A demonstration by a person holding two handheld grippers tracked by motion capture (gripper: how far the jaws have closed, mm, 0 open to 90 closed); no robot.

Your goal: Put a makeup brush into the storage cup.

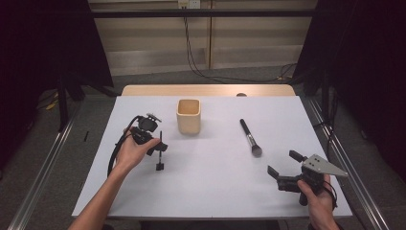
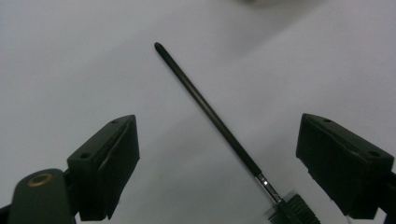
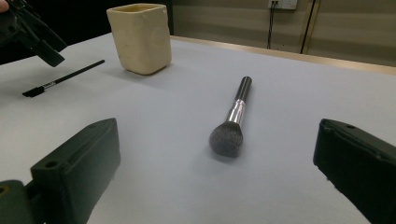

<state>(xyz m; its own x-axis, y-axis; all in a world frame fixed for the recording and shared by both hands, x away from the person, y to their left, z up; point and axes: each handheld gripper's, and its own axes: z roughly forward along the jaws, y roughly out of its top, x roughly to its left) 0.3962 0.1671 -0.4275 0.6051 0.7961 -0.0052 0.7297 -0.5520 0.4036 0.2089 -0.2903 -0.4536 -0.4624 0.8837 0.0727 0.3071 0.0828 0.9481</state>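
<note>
Two brushes lie on the counter (image 1: 210, 182), and we find each one facing a different pair of jaws. The left gripper (image 1: 154, 139) hangs over the thin black brush (image 2: 210, 114); in the left gripper view its jaws stand wide apart with nothing pressed between them, and the slim handle runs on a diagonal across the gap, its pointed tip far ahead and toward the left jaw, its ferrule and dark head close in near the right jaw. The long axis therefore crosses the line of closure at a slant rather than squarely, and we judge that a clean pinch would call for a small turn of the wrist before descent. We cannot tell whether the pads are level with the handle or above it. The right gripper (image 1: 287, 170) is likewise wide open and empty; in its own view the powder brush (image 3: 232, 126) lies straight ahead, between the jaws but well beyond them, bristles toward the jaws and handle pointing away. The cream cup (image 1: 188, 116) stands beyond both brushes, nearer the left side's brush. We judge the left hand (image 1: 134, 151) the nearer to a grasp.
</note>
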